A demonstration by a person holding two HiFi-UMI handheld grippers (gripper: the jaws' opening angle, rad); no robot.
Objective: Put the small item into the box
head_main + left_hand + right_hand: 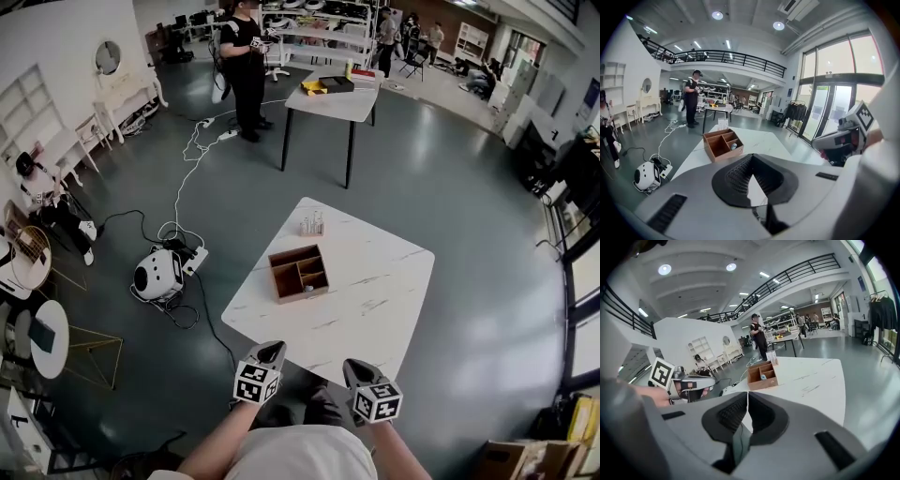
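Observation:
A brown wooden box (299, 272) with compartments stands on the white marble table (375, 300), left of its middle. A small pale item (308, 289) lies in the box's front compartment; it also shows in the left gripper view as the small item (733, 146) and in the right gripper view as the small item (763, 377). Both grippers hang near my body, below the table's near edge and well back from the box. My left gripper (271, 352) is shut with nothing in it. My right gripper (355, 367) is shut and empty too.
A few small clear bottles (312, 225) stand on the table behind the box. On the floor to the left sit a white round device (157, 274) and cables. A person (246, 66) stands by a second table (335, 98) farther back.

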